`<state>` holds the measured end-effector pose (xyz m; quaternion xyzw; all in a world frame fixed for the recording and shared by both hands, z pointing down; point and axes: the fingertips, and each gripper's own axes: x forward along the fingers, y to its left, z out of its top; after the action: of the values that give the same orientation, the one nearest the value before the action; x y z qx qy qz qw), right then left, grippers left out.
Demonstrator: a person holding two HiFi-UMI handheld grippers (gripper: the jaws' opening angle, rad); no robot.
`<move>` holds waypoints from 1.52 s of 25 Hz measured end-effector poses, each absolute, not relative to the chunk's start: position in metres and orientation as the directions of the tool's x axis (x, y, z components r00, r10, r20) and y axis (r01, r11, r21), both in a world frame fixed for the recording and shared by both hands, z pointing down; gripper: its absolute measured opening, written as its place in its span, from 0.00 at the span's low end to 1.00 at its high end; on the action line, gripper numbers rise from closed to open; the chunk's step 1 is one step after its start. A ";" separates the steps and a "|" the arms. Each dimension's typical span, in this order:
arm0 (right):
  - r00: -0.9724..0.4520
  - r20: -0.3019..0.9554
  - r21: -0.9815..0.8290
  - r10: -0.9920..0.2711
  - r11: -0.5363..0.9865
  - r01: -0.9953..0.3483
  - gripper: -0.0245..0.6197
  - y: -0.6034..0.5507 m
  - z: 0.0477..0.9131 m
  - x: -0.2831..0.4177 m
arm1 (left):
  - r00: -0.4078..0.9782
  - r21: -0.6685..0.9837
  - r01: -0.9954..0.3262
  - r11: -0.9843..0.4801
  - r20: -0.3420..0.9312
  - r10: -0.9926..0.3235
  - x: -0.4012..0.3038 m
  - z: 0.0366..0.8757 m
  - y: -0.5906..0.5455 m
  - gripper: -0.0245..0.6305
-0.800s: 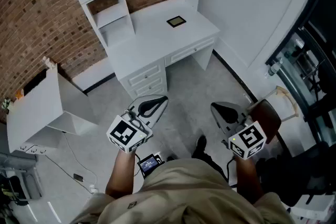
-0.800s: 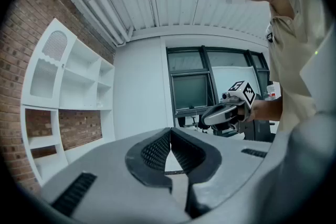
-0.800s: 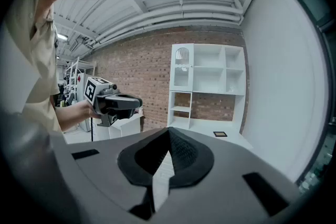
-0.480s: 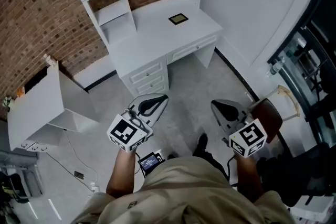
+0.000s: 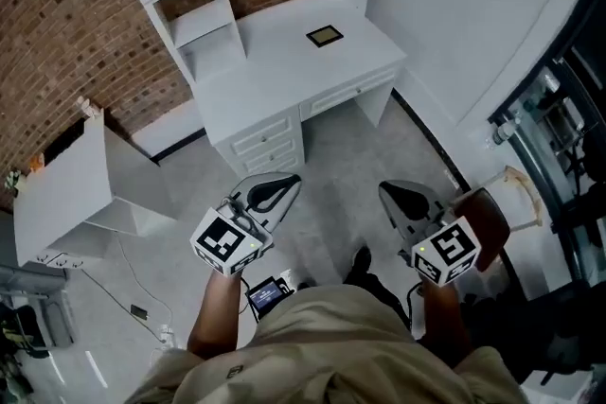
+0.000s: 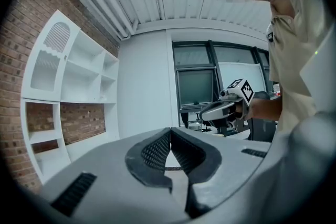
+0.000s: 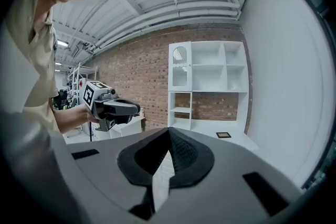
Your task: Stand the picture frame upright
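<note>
On bench (image 5: 275, 76), frame (image 5: 325, 35) lies flat, below the shelves (image 5: 204, 14). Left claw (image 5: 292, 182) and right claw (image 5: 384, 191) both clenched, empty, well apart from it.

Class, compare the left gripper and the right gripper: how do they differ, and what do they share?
In the head view the left gripper tips toward the right, the right gripper toward the left. The frame shows in the right gripper view, not in the left gripper view, which faces windows. Both are shut, empty and held well short of the desk.
</note>
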<state>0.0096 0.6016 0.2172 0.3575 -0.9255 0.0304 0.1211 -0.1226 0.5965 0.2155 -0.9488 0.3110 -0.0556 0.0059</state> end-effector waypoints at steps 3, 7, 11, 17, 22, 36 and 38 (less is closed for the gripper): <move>-0.721 0.228 0.014 -0.654 0.743 -0.670 0.04 0.576 0.218 0.027 | 0.795 -0.047 -0.595 -0.802 0.108 -0.597 -0.107 0.217 0.572 0.05; -0.741 0.204 -0.017 -0.640 0.754 -0.656 0.04 0.533 0.218 0.060 | 0.781 -0.053 -0.610 -0.791 0.129 -0.611 -0.074 0.218 0.533 0.05; -0.757 0.215 -0.039 -0.616 0.770 -0.637 0.04 0.486 0.223 0.103 | 0.764 -0.060 -0.627 -0.777 0.148 -0.628 -0.031 0.216 0.488 0.05; -0.775 0.233 -0.044 -0.587 0.790 -0.611 0.05 0.426 0.233 0.158 | 0.732 -0.047 -0.663 -0.747 0.171 -0.660 0.016 0.228 0.427 0.05; -0.777 0.229 -0.074 -0.586 0.785 -0.615 0.05 0.387 0.242 0.182 | 0.738 -0.048 -0.649 -0.759 0.202 -0.644 0.041 0.234 0.389 0.05; -0.674 0.293 -0.041 -0.678 0.695 -0.718 0.05 0.243 0.255 0.158 | 0.818 -0.028 -0.561 -0.827 0.130 -0.560 0.011 0.243 0.218 0.05; -0.667 0.287 -0.022 -0.688 0.691 -0.723 0.05 0.219 0.249 0.141 | 0.826 -0.030 -0.551 -0.834 0.121 -0.550 -0.003 0.243 0.193 0.05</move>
<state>0.1413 0.2187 0.2486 0.3873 -0.9104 0.0669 0.1293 -0.0033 0.1927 0.2429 -0.9556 0.2881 -0.0625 -0.0029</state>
